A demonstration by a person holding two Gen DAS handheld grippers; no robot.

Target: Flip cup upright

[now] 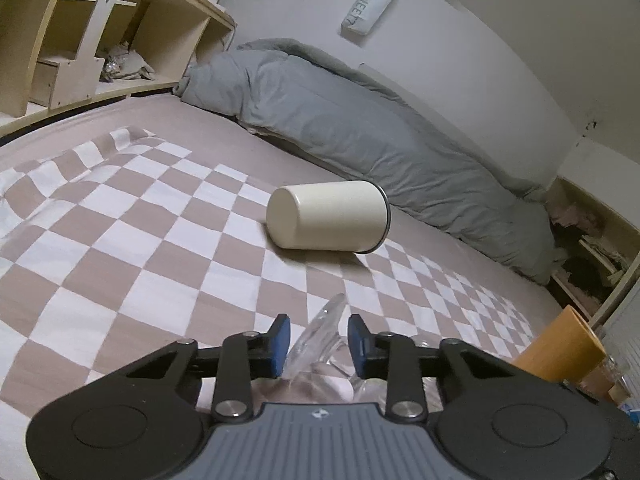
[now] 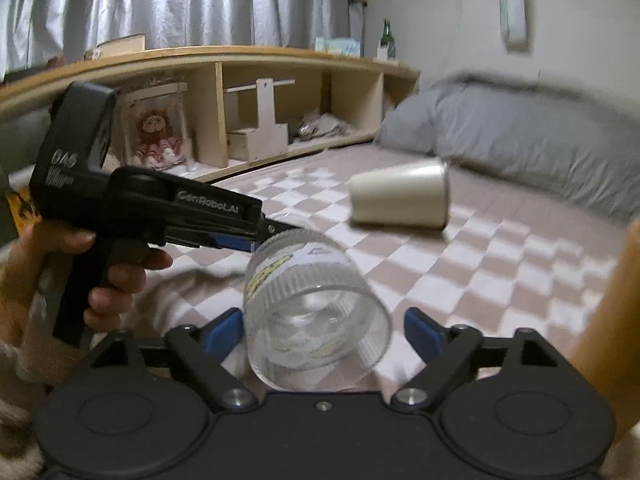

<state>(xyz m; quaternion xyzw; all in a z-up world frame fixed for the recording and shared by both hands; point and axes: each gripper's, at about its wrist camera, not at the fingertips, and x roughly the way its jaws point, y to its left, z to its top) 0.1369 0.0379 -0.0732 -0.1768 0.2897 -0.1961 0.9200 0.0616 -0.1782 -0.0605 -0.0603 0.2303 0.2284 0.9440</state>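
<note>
A clear glass cup (image 2: 316,312) lies tilted on the checked blanket, its mouth toward the right wrist camera. My left gripper (image 1: 319,338) has its blue pads on either side of the glass's rim (image 1: 324,328), one inside and one outside; a gap still shows, so the hold is unclear. In the right wrist view the left gripper (image 2: 256,240) reaches the glass from the left. My right gripper (image 2: 324,330) is open, with the glass between its pads, not touching. A cream cup (image 1: 328,216) lies on its side farther off; it also shows in the right wrist view (image 2: 400,200).
A checked blanket (image 1: 140,220) covers the bed. A grey duvet (image 1: 360,120) lies along the wall. A wooden shelf (image 2: 240,100) with a bottle and boxes runs behind. An orange cup (image 1: 560,352) stands at the right edge.
</note>
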